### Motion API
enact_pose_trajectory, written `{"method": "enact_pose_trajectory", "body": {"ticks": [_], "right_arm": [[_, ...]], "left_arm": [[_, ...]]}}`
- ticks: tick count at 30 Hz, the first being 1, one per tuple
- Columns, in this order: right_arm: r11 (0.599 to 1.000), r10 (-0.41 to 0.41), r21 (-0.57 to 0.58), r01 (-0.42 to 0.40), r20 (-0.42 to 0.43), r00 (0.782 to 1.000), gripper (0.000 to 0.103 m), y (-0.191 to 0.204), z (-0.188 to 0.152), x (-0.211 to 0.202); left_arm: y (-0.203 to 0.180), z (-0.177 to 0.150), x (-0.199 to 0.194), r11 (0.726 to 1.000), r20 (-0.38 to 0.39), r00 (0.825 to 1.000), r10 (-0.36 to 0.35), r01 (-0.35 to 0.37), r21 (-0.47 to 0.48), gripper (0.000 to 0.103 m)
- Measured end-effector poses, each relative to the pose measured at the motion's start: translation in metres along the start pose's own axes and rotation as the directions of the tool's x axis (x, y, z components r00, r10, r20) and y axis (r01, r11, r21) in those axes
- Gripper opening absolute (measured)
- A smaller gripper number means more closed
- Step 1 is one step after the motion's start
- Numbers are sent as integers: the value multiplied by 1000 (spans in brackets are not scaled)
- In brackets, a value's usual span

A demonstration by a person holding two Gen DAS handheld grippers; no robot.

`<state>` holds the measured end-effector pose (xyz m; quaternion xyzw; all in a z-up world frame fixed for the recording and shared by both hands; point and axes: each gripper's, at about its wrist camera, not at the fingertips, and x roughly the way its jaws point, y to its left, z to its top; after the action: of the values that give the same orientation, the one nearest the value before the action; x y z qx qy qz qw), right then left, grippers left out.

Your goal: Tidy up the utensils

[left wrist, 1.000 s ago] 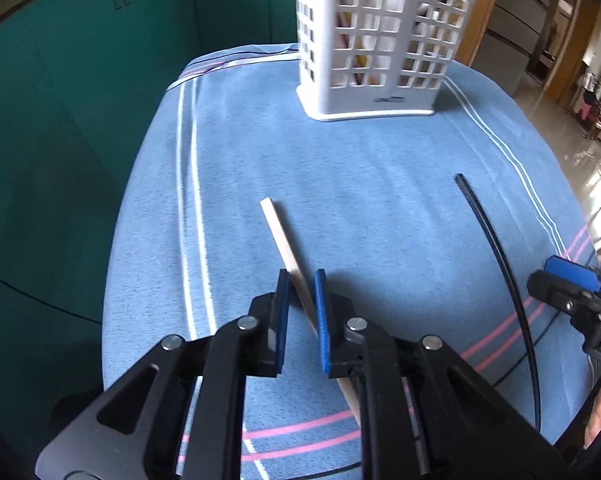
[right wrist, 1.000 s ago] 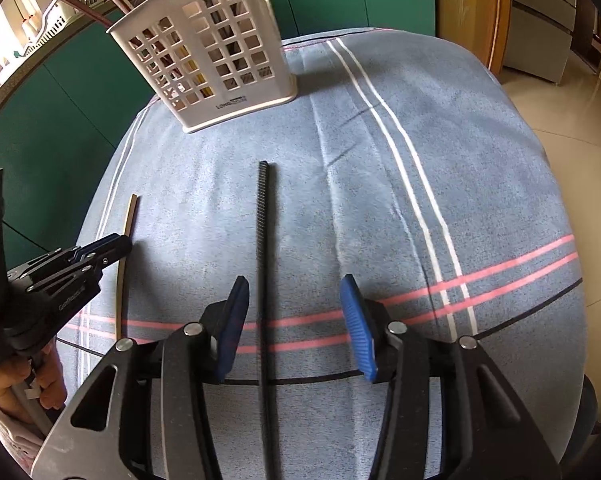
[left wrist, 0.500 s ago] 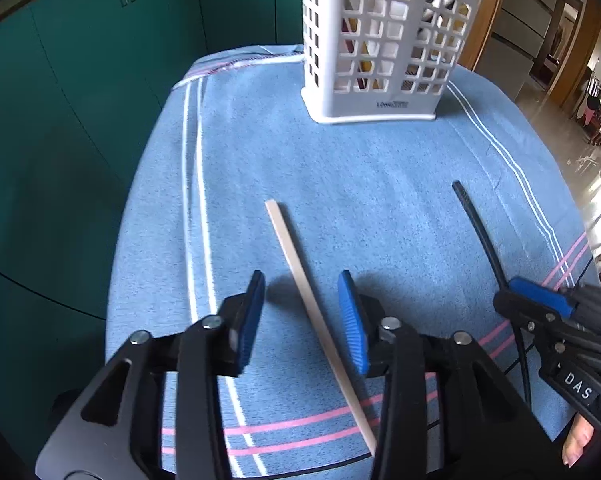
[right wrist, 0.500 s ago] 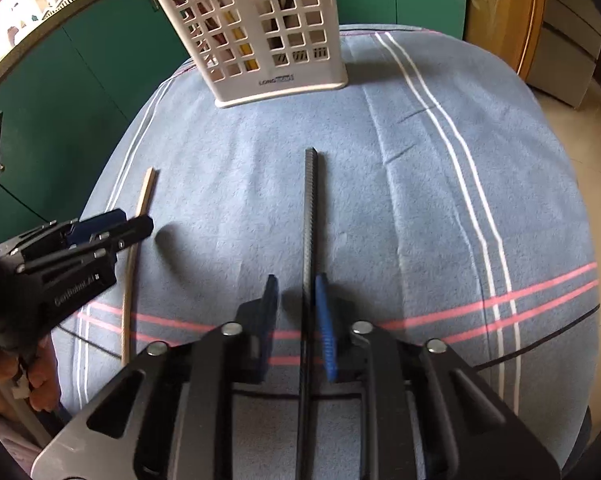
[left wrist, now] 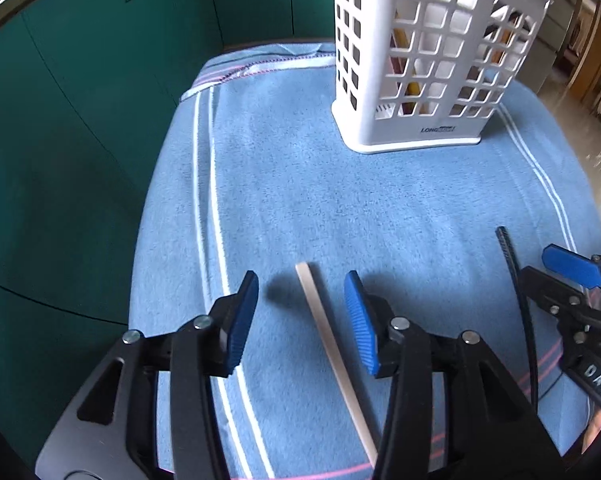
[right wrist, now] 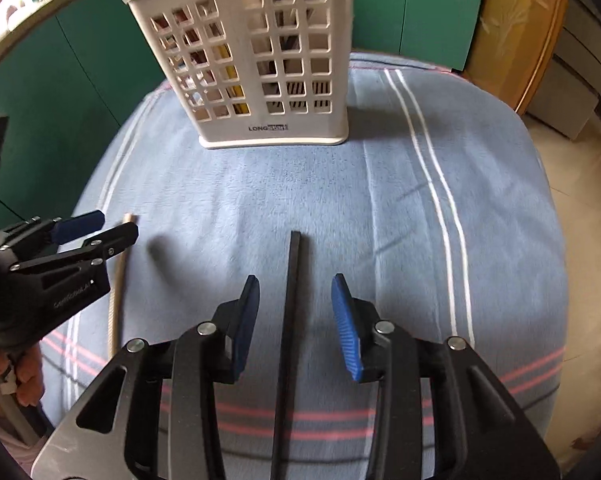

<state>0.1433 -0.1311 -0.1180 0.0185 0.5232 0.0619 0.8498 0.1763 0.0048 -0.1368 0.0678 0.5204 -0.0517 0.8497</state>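
Utensils here are two chopsticks lying loose on the blue striped towel (left wrist: pixel 340 208), both short of the white slotted caddy (left wrist: pixel 432 72) that stands upright at the far end with other sticks already inside. At the left, the pale wooden chopstick (left wrist: pixel 332 344) lies between the pads of the left gripper (left wrist: pixel 302 320), whose jaws stand partly apart and touch nothing. A slanted stick like this could roll or skid out sideways on the plush pile if one pad meets it first. Further right, the black chopstick (right wrist: pixel 290 300) lies between the blue pads of the right gripper (right wrist: pixel 294 316), whose jaws have just been opening and grip nothing. Pinched so near its tail, it would likely droop or swing and catch the caddy's rim. The two grippers work near one another, so a careless sweep could knock them together.
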Motion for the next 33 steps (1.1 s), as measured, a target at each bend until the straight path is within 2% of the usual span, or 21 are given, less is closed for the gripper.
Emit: {"method": "enact_pose_trajectory", "body": {"ticks": [5, 8, 14, 18, 28, 29, 31, 33], "right_arm": [[999, -27, -28, 26, -42, 999, 38, 4, 5, 20], [997, -55, -52, 53, -36, 998, 38, 8, 5, 23], [996, -58, -72, 55, -39, 998, 38, 11, 11, 24], [995, -52, -85, 48, -43, 998, 34, 14, 7, 22], [995, -44, -91, 38, -64, 997, 34, 12, 16, 27], [995, -43, -92, 37, -64, 997, 34, 12, 16, 27], [996, -37, -89, 31, -62, 997, 27, 14, 16, 29], [997, -21, -78, 16, -70, 997, 8, 13, 16, 29]], "left_arm": [[-1, 4, 7, 1000, -12, 1000, 8, -8, 7, 45], [-2, 6, 8, 1000, -10, 1000, 15, -15, 14, 45], [-2, 4, 7, 1000, -10, 1000, 14, -14, 10, 42], [-4, 5, 7, 1000, -16, 1000, 1, -1, 10, 37], [-5, 2, 5, 1000, -28, 1000, -14, 14, 19, 38], [-4, 3, 5, 1000, -30, 999, -26, 26, 16, 33], [-4, 3, 6, 999, -30, 999, -39, 40, 22, 26], [-7, 3, 5, 999, -28, 999, -45, 46, 27, 15]]}}
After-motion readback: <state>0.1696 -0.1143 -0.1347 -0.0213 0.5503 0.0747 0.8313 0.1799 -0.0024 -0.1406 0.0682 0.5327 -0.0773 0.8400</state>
